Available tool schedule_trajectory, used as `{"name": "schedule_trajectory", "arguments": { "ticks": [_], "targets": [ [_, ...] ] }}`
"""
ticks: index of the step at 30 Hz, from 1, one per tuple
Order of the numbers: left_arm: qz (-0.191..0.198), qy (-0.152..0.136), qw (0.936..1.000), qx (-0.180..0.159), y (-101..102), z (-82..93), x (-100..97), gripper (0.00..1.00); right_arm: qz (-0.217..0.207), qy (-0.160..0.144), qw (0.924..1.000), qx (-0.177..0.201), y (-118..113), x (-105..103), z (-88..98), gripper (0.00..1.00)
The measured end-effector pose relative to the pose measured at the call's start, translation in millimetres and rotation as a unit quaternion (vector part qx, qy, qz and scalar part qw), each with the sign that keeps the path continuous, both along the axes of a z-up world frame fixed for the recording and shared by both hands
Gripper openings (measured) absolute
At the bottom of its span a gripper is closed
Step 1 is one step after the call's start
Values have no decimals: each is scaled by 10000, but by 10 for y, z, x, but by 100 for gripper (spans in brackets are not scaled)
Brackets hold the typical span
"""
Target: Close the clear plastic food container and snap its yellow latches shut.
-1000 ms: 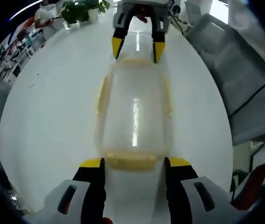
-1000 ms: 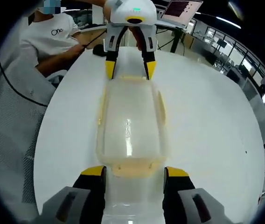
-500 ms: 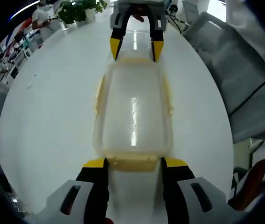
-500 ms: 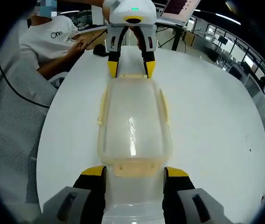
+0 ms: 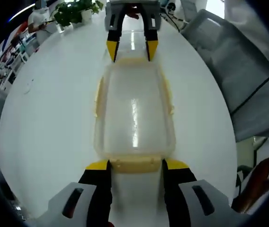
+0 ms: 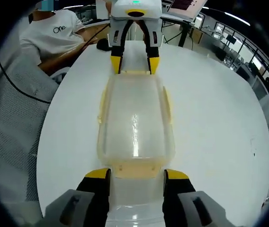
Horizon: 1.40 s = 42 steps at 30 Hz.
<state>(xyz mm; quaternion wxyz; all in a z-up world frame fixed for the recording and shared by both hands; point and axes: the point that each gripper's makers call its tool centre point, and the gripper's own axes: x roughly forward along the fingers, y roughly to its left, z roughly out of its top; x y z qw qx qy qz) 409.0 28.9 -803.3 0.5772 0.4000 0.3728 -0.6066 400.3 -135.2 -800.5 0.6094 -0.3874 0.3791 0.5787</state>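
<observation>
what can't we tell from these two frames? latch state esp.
- End latches: the near latch in the left gripper view and near latch in the right gripper view sit between the open jaws; fisheye blur hides whether they are snapped.
- Side latches: thin, seen edge-on past the container; state unclear.
- Container contents: glare on the lid.
- Left gripper and right gripper: contact with the latches unclear.

You worked in an open-plan office: a long white table (image 6: pixel 210 118), a mesh office chair (image 6: pixel 11 137) beside it, a laptop (image 6: pixel 187 6) at the far end, a potted plant (image 5: pixel 75 10), ceiling strip lights.
</observation>
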Motion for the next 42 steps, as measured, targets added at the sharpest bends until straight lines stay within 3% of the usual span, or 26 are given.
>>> {"name": "schedule_trajectory", "arguments": {
  "ticks": [12, 22, 42],
  "targets": [
    [-35, -1, 10000, 8, -35, -8, -18, 41, 401, -22, 9989, -230, -12, -43, -68, 39],
    [11, 3, 10000, -36, -8, 1, -2, 39, 293, 144, 9993, -192, 12, -22, -60, 37],
    [169, -94, 9997, 134, 18, 1, 25, 37, 152, 64, 9995, -267, 57, -9, -66, 37]
  ]
}}
